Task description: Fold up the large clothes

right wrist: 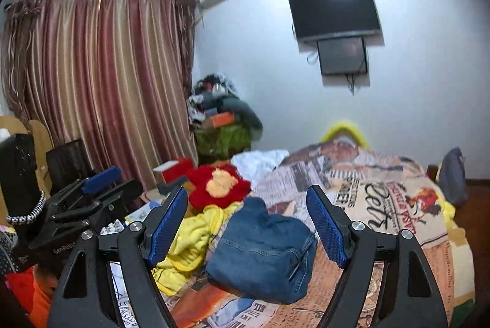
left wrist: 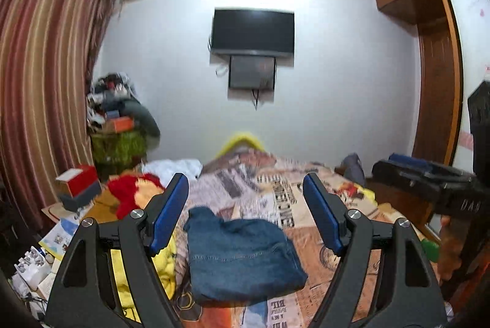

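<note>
Both grippers, left gripper (left wrist: 245,199) and right gripper (right wrist: 246,213), stand open and empty above folded blue denim jeans (left wrist: 242,257) at lower centre; "GenRobot" partly reads lower left.

Blue jeans (left wrist: 242,259) lie folded compactly on the newsprint-patterned bedspread (left wrist: 309,193).
</note>
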`<action>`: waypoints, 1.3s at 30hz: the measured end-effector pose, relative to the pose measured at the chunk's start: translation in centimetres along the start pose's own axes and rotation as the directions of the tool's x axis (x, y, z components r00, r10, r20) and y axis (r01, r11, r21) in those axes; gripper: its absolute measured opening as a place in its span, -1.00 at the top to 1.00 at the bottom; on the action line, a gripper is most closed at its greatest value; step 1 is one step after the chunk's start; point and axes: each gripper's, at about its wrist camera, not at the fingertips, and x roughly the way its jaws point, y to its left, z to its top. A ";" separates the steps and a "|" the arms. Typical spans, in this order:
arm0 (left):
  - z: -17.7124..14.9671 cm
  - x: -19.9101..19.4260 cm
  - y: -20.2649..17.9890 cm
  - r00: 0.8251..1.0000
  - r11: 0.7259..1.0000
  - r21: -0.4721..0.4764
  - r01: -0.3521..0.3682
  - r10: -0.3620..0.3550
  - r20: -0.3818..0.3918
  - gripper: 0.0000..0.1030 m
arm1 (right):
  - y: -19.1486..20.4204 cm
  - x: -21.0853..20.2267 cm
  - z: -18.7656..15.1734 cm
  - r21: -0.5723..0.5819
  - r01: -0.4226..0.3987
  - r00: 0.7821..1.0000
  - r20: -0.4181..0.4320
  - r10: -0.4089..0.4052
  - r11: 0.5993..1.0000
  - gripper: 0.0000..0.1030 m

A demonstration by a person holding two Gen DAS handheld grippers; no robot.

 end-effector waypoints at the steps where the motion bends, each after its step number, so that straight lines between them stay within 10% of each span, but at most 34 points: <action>1: 0.1 -0.7 -0.2 1.000 1.000 -0.002 0.004 -0.004 0.014 -0.49 | 0.3 -0.5 -0.1 -0.005 0.005 1.000 0.010 -0.005 1.000 -0.51; 8: -0.1 -3.2 -0.5 0.999 0.999 -0.015 -0.028 0.028 0.046 -0.76 | 2.3 -4.0 -1.1 -0.017 0.051 0.997 0.066 -0.050 0.999 -0.54; 14: -0.8 -3.4 -0.4 0.997 0.998 -0.020 -0.068 0.068 0.041 -0.98 | 2.8 -5.0 -1.9 -0.024 0.096 0.992 0.084 -0.094 0.995 -0.96; 39: -2.2 -1.8 0.2 0.996 0.995 -0.047 -0.090 0.089 -0.012 -0.99 | 1.9 -4.3 -2.5 0.008 0.147 0.987 0.061 -0.147 0.989 -1.00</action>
